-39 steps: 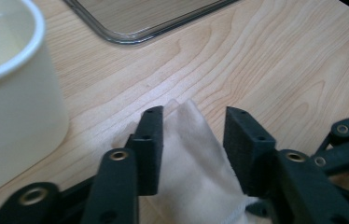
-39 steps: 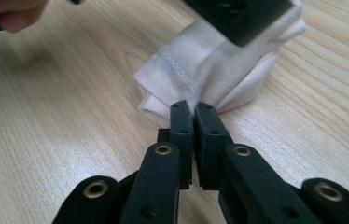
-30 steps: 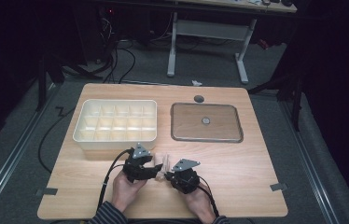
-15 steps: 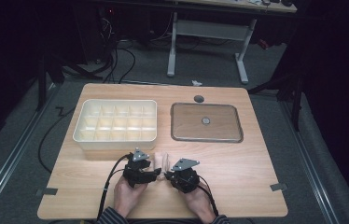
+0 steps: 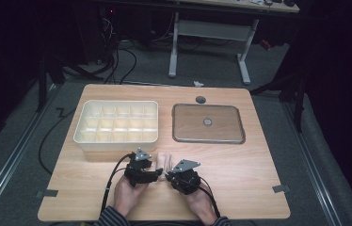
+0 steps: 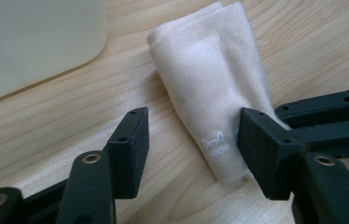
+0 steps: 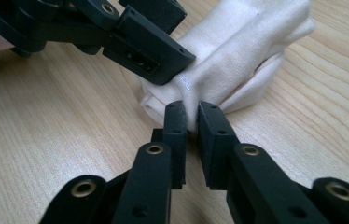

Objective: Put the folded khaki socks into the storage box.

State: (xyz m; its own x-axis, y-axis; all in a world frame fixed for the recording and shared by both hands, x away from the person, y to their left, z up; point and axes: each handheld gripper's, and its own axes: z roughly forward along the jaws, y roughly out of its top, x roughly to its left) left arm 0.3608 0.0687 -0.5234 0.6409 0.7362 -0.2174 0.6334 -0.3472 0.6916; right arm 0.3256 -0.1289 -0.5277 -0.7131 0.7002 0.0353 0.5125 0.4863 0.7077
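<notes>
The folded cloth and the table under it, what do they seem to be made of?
The folded cloth looks like soft knitted cotton, cream and matte: fine ribbing shows, and it creases where the right gripper pinches it. The table looks like pale wood or wood-look laminate, with grain lines and a smooth finish.

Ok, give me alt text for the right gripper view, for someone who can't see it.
The right gripper pinches the near edge of a folded cream cloth lying on the wooden table. The left gripper reaches in from the upper left, one jaw over the cloth.
</notes>
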